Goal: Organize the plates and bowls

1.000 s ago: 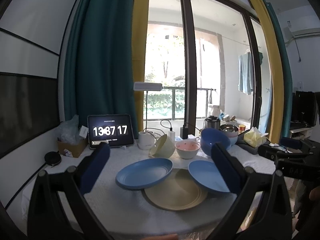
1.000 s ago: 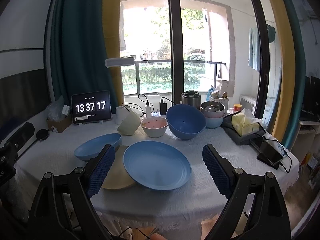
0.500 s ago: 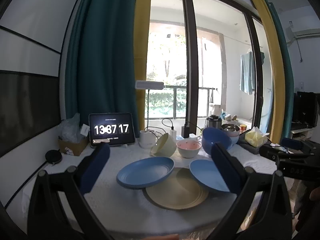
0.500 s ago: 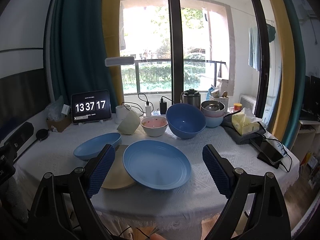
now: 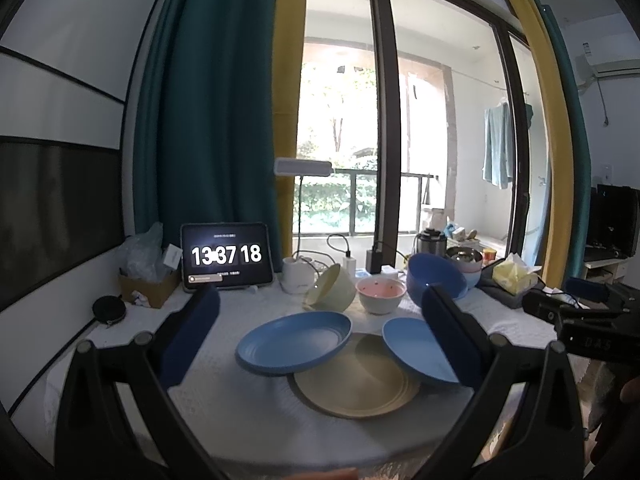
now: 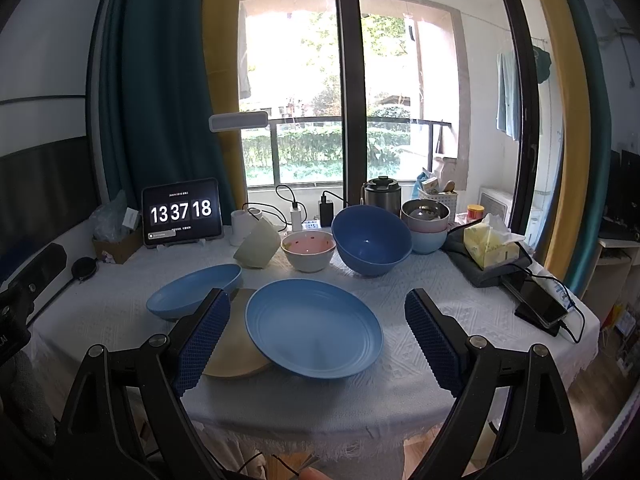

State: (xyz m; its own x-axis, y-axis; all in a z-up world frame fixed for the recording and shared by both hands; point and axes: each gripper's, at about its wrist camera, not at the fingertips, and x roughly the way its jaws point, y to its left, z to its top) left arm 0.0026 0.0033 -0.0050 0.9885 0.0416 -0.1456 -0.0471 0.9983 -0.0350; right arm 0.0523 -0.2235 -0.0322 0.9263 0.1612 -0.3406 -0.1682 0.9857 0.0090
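Note:
A beige plate (image 5: 354,380) lies flat on the white tablecloth. Two blue plates lean on its rim: one on the left (image 5: 294,342) (image 6: 194,291), one on the right (image 5: 416,350) (image 6: 314,328). Behind stand a tipped cream bowl (image 5: 330,294) (image 6: 258,248), a pink bowl (image 5: 381,294) (image 6: 308,250), a big blue bowl (image 5: 436,282) (image 6: 370,240) and a stack of bowls (image 6: 426,224). My left gripper (image 5: 320,328) and right gripper (image 6: 318,336) are both open, empty, held above the table's near edge.
A tablet clock (image 5: 226,256) stands at the back left beside a cardboard box (image 5: 150,290) and a black disc (image 5: 109,309). A white mug (image 5: 298,280), chargers, a kettle (image 6: 382,194), a tissue pack (image 6: 494,246) and a phone (image 6: 540,308) crowd the back and right.
The left wrist view has drifted slightly right and up. The clock has ticked from 13:37:17 to 13:37:18. The dishes have not moved.

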